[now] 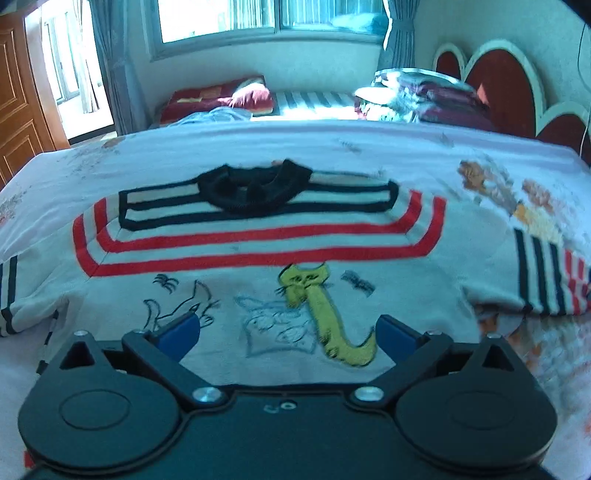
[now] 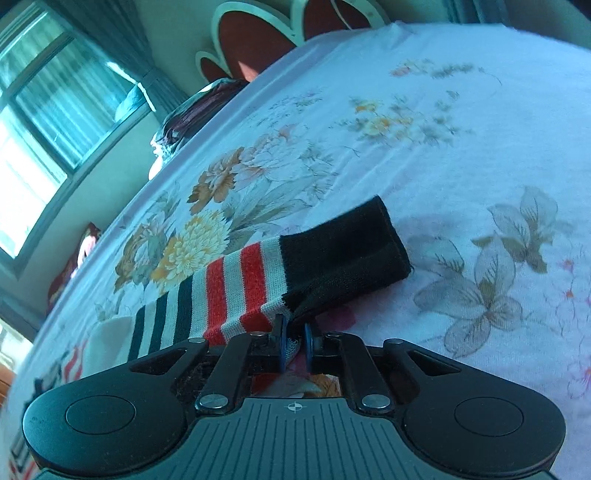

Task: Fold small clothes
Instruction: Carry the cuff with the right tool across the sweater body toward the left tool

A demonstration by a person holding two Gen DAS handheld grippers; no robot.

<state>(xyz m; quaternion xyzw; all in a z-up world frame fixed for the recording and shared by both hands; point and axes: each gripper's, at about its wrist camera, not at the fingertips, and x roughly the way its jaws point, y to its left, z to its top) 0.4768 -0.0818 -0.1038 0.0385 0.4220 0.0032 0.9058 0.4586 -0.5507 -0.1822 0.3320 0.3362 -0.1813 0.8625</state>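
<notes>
A small white sweater (image 1: pixel 258 258) lies flat on the bed, with a black collar (image 1: pixel 255 188), red and black stripes and a yellow cat (image 1: pixel 321 314) on its chest. My left gripper (image 1: pixel 288 332) is open and empty, just above the sweater's lower chest. Its right sleeve (image 1: pixel 546 273) lies out to the side. My right gripper (image 2: pixel 293 332) is shut on that striped sleeve (image 2: pixel 236 291) near its black cuff (image 2: pixel 343 251) and holds it slightly off the sheet.
The bed has a white floral sheet (image 2: pixel 424 129). Pillows and folded bedding (image 1: pixel 413 96) lie at the far end by a red headboard (image 1: pixel 509 81). A window (image 1: pixel 258 18) and a wooden door (image 1: pixel 18 103) stand beyond.
</notes>
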